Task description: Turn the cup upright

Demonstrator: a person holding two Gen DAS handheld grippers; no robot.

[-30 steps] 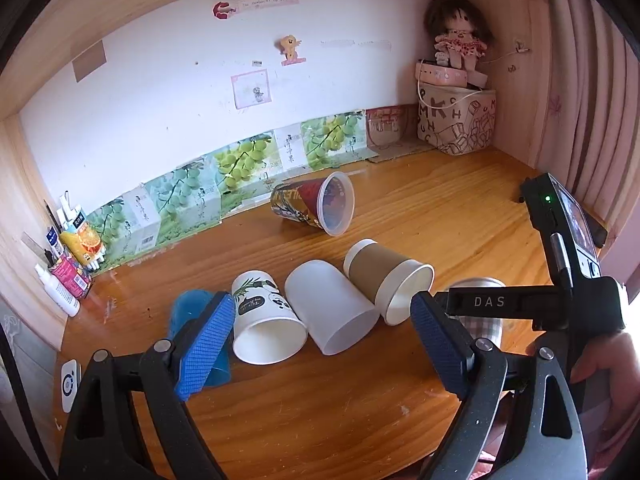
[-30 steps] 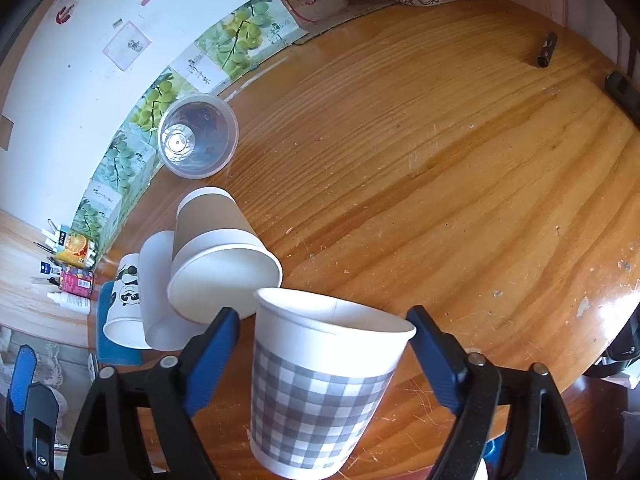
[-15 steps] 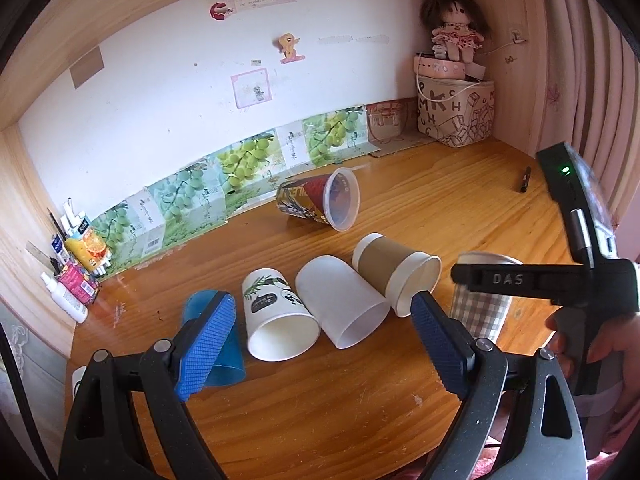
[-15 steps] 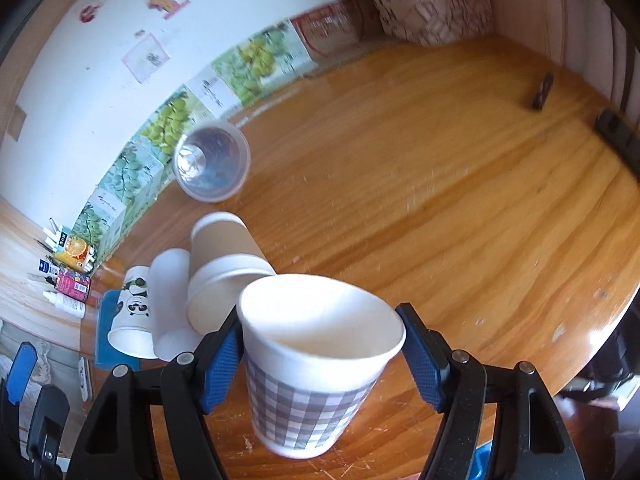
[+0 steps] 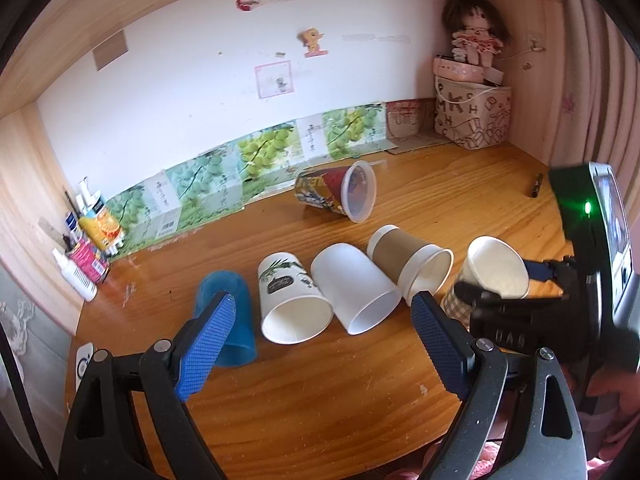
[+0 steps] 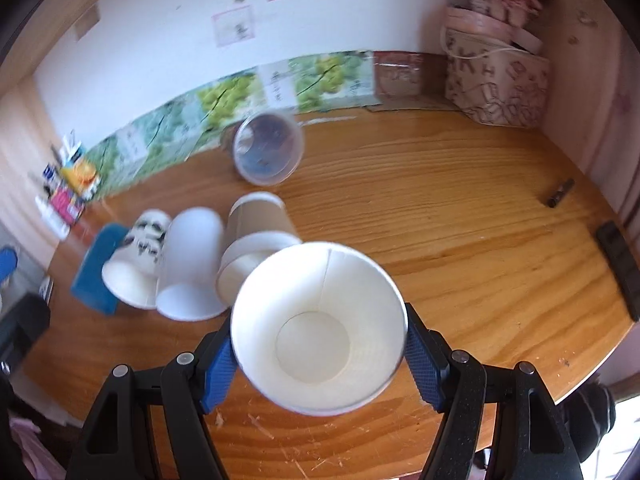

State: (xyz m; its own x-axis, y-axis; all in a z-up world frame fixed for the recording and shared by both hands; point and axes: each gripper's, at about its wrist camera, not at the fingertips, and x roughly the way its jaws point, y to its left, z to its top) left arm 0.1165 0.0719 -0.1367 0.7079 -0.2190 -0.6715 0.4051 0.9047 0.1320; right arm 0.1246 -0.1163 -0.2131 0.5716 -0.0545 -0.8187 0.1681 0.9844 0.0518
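My right gripper [image 6: 318, 364] is shut on a grey-checked paper cup [image 6: 320, 332], held above the wooden table with its white mouth tipped toward the camera. The same cup [image 5: 494, 268] shows at the right of the left wrist view, tilted in the right gripper [image 5: 516, 292]. My left gripper [image 5: 320, 344] is open and empty, above the table in front of a row of cups lying on their sides: a blue cup [image 5: 224, 312], a leaf-print cup [image 5: 288, 300], a white cup [image 5: 352, 288] and a brown cup [image 5: 408, 256].
A clear cup with a printed sleeve [image 5: 340, 196] lies on its side nearer the wall. Bottles and tubes [image 5: 84, 244] stand at the far left. A patterned bag with a doll [image 5: 472, 116] stands in the back right corner. A marker [image 5: 535, 185] lies at the right.
The right gripper has closed on the checked cup, lifted it and tipped its mouth toward the camera. The left gripper has drawn back a little and stays open.
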